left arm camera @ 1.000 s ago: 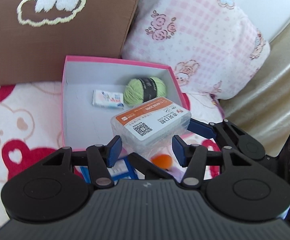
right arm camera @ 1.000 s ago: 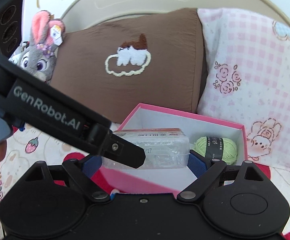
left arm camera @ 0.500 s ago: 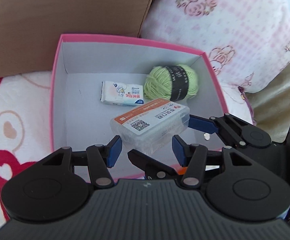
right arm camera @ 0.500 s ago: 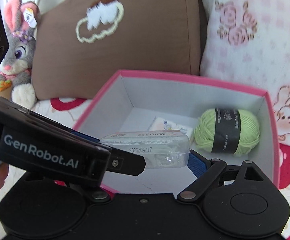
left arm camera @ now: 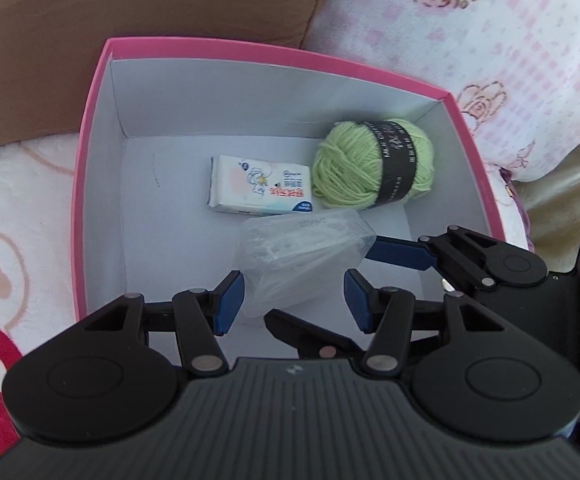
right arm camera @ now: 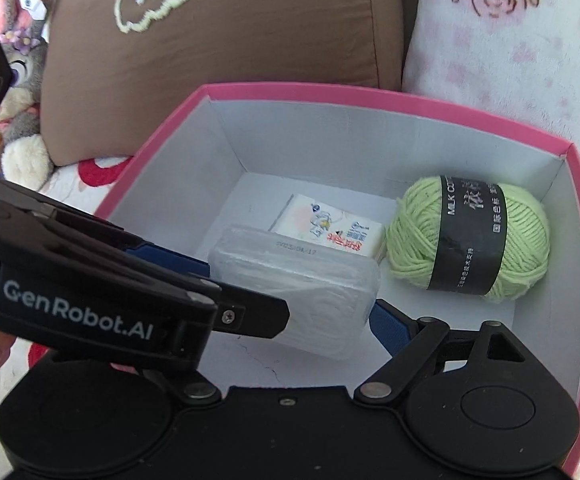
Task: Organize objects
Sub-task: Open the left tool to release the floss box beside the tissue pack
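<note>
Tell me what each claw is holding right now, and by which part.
The right claw grips the clear plastic box by its two short ends, inside the pink box. The left claw is open, holding nothing.

Pink box (left arm camera: 90,128), white inside, sits on a bear-print blanket (left arm camera: 18,216). At its far right lies green yarn (left arm camera: 353,168) with a black band; a tissue pack (left arm camera: 260,192) lies just left of it. The right gripper (left arm camera: 305,276) pinches a clear plastic case (left arm camera: 301,260) tilted above the box floor. The left gripper (left arm camera: 293,300) is spread apart, near side of the case.
</note>
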The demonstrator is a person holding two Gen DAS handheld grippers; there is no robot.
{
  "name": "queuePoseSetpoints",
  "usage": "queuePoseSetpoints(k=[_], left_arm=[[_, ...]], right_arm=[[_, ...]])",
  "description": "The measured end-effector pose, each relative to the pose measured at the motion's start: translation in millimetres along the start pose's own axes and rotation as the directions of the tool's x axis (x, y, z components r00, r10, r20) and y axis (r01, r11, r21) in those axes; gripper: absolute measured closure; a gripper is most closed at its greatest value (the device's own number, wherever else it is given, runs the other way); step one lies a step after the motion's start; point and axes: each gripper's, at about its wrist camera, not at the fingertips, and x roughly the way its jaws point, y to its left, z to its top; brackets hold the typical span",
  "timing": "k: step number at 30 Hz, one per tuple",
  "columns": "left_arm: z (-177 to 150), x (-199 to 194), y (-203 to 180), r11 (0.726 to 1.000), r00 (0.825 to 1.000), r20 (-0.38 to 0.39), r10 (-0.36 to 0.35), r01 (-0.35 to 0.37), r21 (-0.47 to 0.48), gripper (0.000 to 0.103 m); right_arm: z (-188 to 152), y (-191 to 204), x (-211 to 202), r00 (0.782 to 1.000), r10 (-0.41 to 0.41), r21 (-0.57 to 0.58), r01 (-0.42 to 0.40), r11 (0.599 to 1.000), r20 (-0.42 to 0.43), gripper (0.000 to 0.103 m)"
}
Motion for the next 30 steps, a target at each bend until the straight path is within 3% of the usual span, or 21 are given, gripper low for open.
queuePoseSetpoints(k=[3,9,20,27,30], left_arm=[[2.7,7.9,6.1,1.0,1.0,-0.022,0.001,-0.002,-0.028,0.05],[6.7,14.9,14.7,0.998,1.0,-0.02,0.01,-0.011,-0.064,0.05],[4.4,24.6,16.7,0.995,0.998,-0.026,0.049,-0.051,-0.083,0.05],[4.8,21.4,19.9,0.992,0.999,-0.01,0.05,-0.051,-0.114,0.05],[2.4,14.0,8.7,0.996,0.996,0.045,0.083,-0.082,-0.036,0.047]], right_arm=[[3.1,-3.2,10.1,0.999,-0.021,0.016,0.022,1.0,-0.042,0.028],[8.2,-3.5,18.1,0.996,-0.059,0.011,0.06,0.998,-0.069,0.036],[9.2,-9.4,24.8,0.991,-0.062,0.08,0.072,0.994,-0.117,0.042],[11.2,-1.4,25.5,0.99,-0.107,0.086,0.115,0.99,-0.093,0.042],[12.2,2.4,26.1,0.988,-0.132,0.064,0.137,0.989,-0.076,0.043]])
